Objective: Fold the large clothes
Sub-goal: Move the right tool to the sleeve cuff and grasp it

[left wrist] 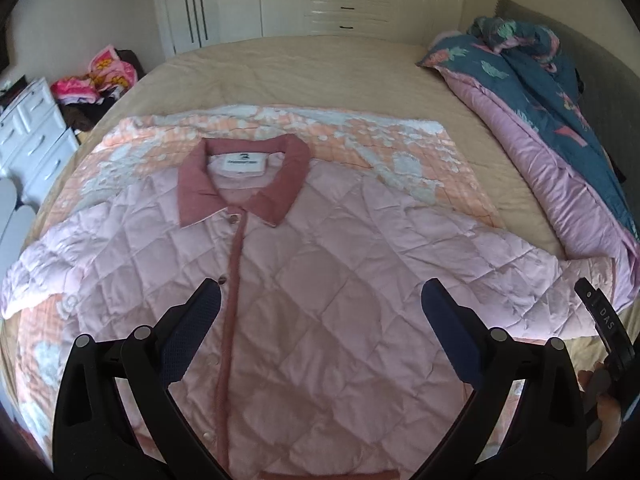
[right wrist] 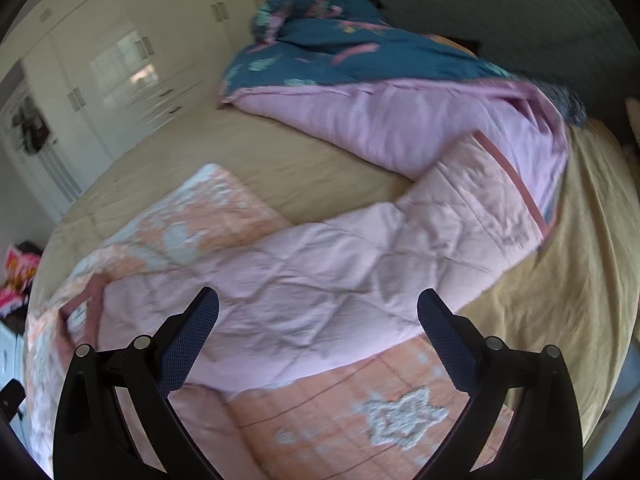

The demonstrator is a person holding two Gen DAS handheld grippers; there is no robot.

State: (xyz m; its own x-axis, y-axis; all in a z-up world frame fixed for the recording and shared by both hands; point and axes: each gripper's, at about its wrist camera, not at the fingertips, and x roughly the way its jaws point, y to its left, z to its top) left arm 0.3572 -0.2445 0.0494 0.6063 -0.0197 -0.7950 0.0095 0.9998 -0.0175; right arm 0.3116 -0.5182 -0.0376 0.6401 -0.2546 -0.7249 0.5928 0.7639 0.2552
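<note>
Left wrist view is showing the pink quilted jacket (left wrist: 304,280) lying flat and buttoned on the bed (left wrist: 320,76), sleeves spread, nothing folded yet, while left gripper (left wrist: 320,300) and right gripper (right wrist: 318,308) are both hovering wide and empty.

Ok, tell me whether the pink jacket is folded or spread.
Spread: the pink jacket lies flat, front up and snapped shut, sleeve stretched out sideways.

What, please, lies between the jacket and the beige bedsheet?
An orange blanket lies under the jacket, over the sheet; the left wrist view shows it.
</note>
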